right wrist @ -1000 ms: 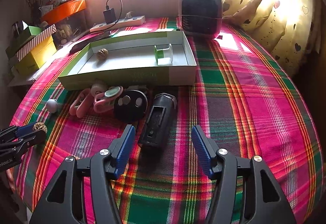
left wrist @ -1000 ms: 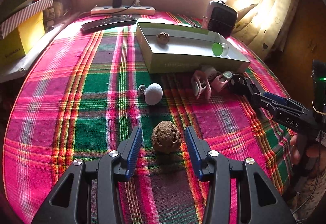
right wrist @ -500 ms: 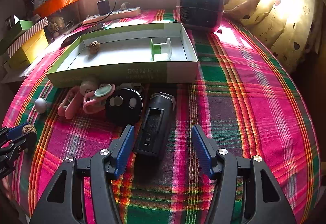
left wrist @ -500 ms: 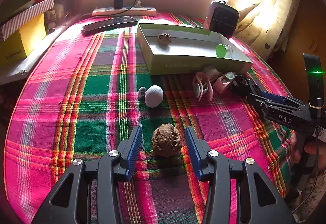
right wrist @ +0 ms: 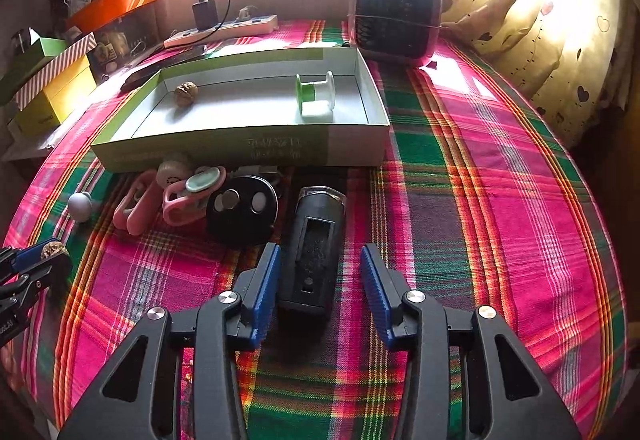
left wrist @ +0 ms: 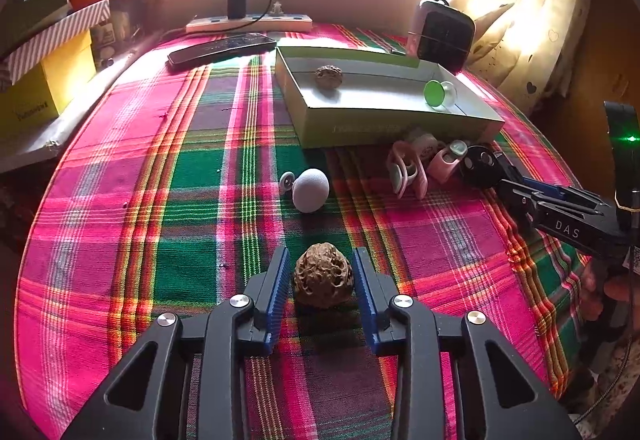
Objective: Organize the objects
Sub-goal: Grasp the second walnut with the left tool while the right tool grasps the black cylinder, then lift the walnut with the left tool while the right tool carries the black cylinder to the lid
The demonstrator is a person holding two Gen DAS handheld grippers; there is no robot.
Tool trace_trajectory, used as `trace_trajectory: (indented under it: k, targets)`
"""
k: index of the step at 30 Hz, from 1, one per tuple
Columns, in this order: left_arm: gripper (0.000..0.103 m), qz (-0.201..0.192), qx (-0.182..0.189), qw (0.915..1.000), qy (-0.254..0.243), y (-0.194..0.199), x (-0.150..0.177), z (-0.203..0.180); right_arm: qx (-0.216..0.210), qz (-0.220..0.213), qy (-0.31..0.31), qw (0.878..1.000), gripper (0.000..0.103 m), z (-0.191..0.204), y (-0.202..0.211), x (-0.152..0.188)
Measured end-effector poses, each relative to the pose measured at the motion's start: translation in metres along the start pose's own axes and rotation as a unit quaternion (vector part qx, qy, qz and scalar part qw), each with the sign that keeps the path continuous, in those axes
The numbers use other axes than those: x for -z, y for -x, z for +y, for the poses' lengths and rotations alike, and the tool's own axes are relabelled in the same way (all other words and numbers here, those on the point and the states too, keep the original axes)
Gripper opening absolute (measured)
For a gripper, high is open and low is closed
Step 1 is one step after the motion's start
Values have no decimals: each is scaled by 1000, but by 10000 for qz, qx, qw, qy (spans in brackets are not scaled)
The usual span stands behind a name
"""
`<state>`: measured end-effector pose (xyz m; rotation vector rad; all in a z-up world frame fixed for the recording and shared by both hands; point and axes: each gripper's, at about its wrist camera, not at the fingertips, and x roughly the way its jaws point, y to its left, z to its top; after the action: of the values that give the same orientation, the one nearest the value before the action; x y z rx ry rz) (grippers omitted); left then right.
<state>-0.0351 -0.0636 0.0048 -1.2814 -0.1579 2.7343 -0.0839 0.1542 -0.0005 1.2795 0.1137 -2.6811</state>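
My left gripper (left wrist: 321,260) is open, its blue pads on either side of a carved brown walnut (left wrist: 323,277) on the plaid cloth, with small gaps. My right gripper (right wrist: 318,256) is open around the near end of a black rectangular device (right wrist: 314,240) lying lengthwise. A shallow green-and-white box (right wrist: 240,150) beyond holds a second walnut (right wrist: 186,93) and a green-and-white spool (right wrist: 315,96). In front of it lie a black round disc (right wrist: 242,210), pink clips (right wrist: 188,194) and a white ball (left wrist: 310,190).
A small black-and-white heater (right wrist: 396,18) stands behind the box at the right. A power strip (left wrist: 248,23) with a charger and a black remote (left wrist: 222,48) lie at the back. Stacked boxes (left wrist: 48,80) line the left edge. Curtains hang at the right.
Both grippers have moved forward. The walnut now sits deeper between the left pads, and the black device's near end lies between the right pads. Both stay open.
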Motion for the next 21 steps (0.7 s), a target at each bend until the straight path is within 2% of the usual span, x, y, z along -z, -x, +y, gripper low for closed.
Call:
trace_trajectory:
  k: [3,21]
  targets:
    - [28,-8,7,10000,12,0,0,0,-23,-11,17,10000,29,0,0,0]
    - [28,-15,-19,10000,-69,-1,-1,-2,-60,-12,-13,10000,28,0,0,0]
